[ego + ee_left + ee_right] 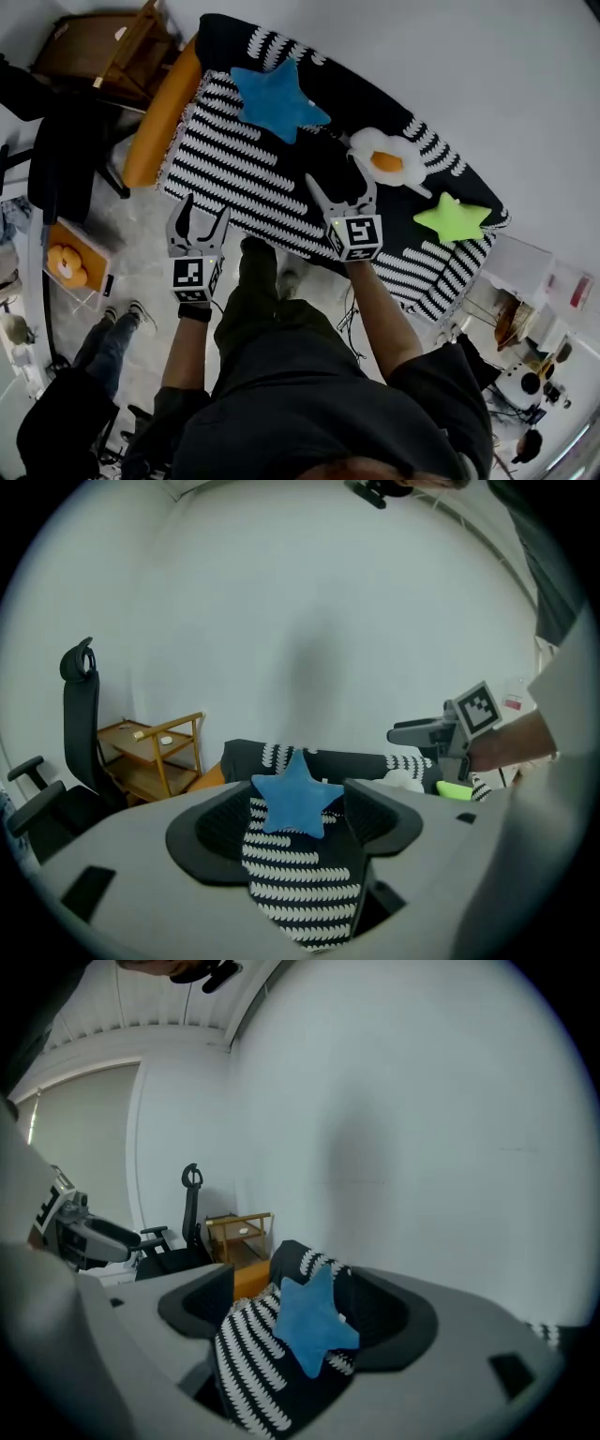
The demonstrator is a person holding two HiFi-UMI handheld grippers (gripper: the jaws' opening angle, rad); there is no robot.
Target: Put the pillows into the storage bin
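Note:
Three pillows lie on a couch with a black-and-white striped cover (234, 178): a blue star pillow (278, 98) at the far left, a fried-egg pillow (389, 159) in the middle, and a green star pillow (453, 218) at the right end. My left gripper (204, 208) hangs open over the floor, just short of the couch's near edge. My right gripper (341, 183) is open over the cover, a little short of the egg pillow. Both gripper views look between open jaws at the blue star (298, 794) (314, 1321); nothing is held.
An orange box (73, 255) with an orange soft thing in it sits on the floor at left. A wooden shelf (112, 52) and an office chair (80, 733) stand past the couch's left end. A white bin (525, 267) and clutter are at right. A second person's legs (103, 347) are lower left.

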